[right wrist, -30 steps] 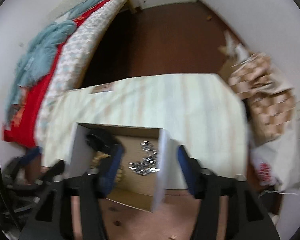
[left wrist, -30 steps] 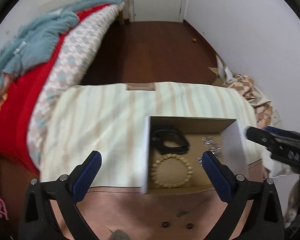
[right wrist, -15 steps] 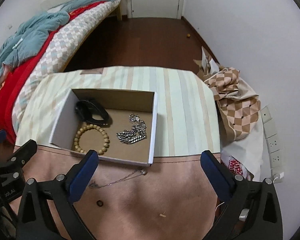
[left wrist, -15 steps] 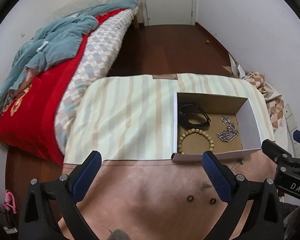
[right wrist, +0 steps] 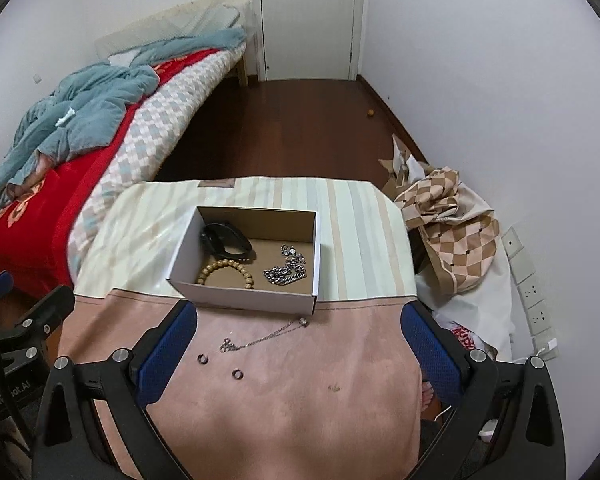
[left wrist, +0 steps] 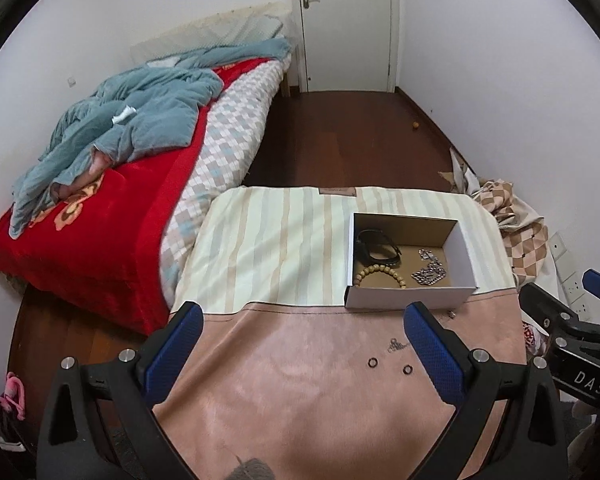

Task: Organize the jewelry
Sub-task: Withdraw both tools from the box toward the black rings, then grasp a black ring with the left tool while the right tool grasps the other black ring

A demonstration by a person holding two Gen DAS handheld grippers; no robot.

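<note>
Both grippers now hang back from the cardboard box [right wrist: 256, 276], right gripper [right wrist: 298, 354] and left gripper [left wrist: 300, 350] wide and empty. Two rings [right wrist: 202, 359] and a thin chain [right wrist: 264, 336] lie loose before it (unsorted, I judge); beads, band and heavy chain sit inside. The thin chain's clasp is unclear.

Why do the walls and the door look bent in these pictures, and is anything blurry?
Left wrist view: the fisheye lens bows the door and walls and leaves dark corners; the box is sharp. Right wrist view: same bending, even soft light, no glare, and the thin chain shows crisply.
</note>
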